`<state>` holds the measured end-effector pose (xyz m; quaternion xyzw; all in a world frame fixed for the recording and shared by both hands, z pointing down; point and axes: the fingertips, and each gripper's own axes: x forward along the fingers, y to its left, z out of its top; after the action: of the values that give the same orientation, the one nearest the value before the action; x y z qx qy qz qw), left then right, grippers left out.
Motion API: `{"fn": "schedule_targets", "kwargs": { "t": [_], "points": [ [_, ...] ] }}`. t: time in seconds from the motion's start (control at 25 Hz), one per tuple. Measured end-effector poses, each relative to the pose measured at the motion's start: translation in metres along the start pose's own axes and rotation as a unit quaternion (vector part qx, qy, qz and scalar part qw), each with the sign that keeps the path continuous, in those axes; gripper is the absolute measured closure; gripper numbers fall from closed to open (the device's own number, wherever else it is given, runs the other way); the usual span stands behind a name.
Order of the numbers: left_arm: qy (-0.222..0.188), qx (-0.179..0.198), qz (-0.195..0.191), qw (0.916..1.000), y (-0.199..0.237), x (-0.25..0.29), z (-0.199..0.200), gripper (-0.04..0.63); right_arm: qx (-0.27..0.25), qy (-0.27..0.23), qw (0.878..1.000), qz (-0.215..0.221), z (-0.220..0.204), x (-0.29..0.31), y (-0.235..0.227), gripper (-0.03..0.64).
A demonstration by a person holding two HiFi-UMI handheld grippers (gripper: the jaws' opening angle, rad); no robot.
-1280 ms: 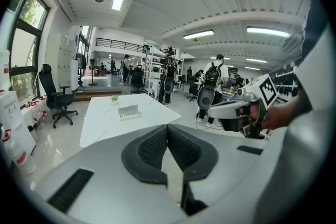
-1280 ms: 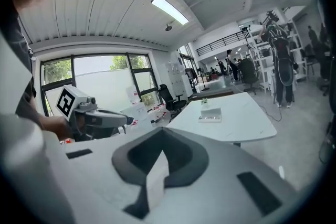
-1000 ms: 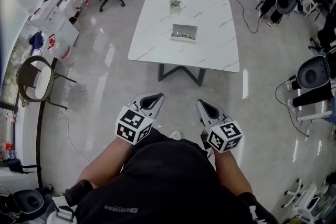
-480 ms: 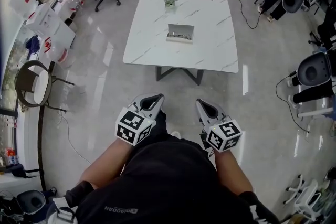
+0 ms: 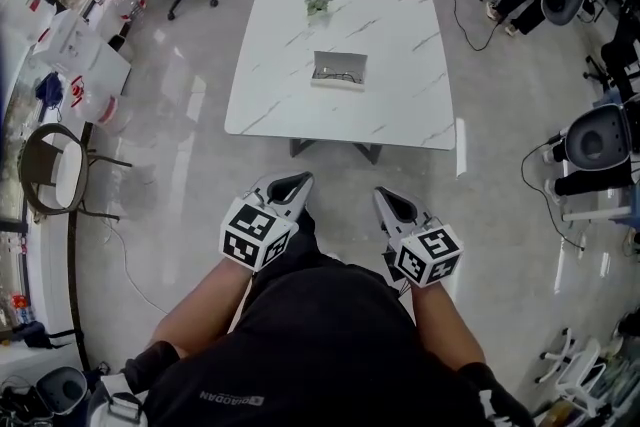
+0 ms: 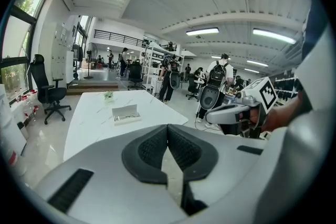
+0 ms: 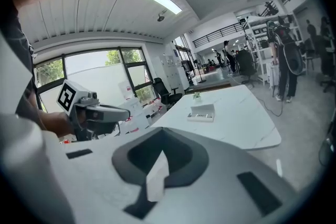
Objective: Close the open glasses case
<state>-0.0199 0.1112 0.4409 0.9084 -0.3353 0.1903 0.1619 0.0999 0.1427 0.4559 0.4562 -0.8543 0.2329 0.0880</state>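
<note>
Both claws, the left claw [image 5: 289,186] and the right claw [image 5: 394,205], are pressed together on nothing and held by the person's waist, well apart from the white desk [image 5: 400,105]. The open glasses case [image 5: 340,70] lies near the desk's middle, a small plant [image 5: 317,5] beyond it. The step in hand looks like the approach; next, a claw must reach the case's lid and fold it down

Approaching on foot: the white table [image 5: 405,105] looms larger in the head view than a second ago, and the open glasses case [image 5: 339,71] on it drifts slightly left.
</note>
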Motion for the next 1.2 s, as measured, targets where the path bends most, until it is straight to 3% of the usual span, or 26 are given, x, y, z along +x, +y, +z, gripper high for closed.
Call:
{"fn": "schedule_targets", "kwargs": {
  "t": [0.76, 1.2],
  "points": [
    [0.013, 0.022, -0.036, 0.9990, 0.146, 0.099, 0.091, 0.591, 0.000, 0.003, 0.999, -0.044, 0.102, 0.140, -0.081, 0.615],
    [0.024, 0.049, -0.061, 0.9966, 0.220, 0.133, 0.116, 0.591, 0.004, 0.002, 0.998, -0.068, 0.135, 0.216, -0.101, 0.615]
  ]
}}
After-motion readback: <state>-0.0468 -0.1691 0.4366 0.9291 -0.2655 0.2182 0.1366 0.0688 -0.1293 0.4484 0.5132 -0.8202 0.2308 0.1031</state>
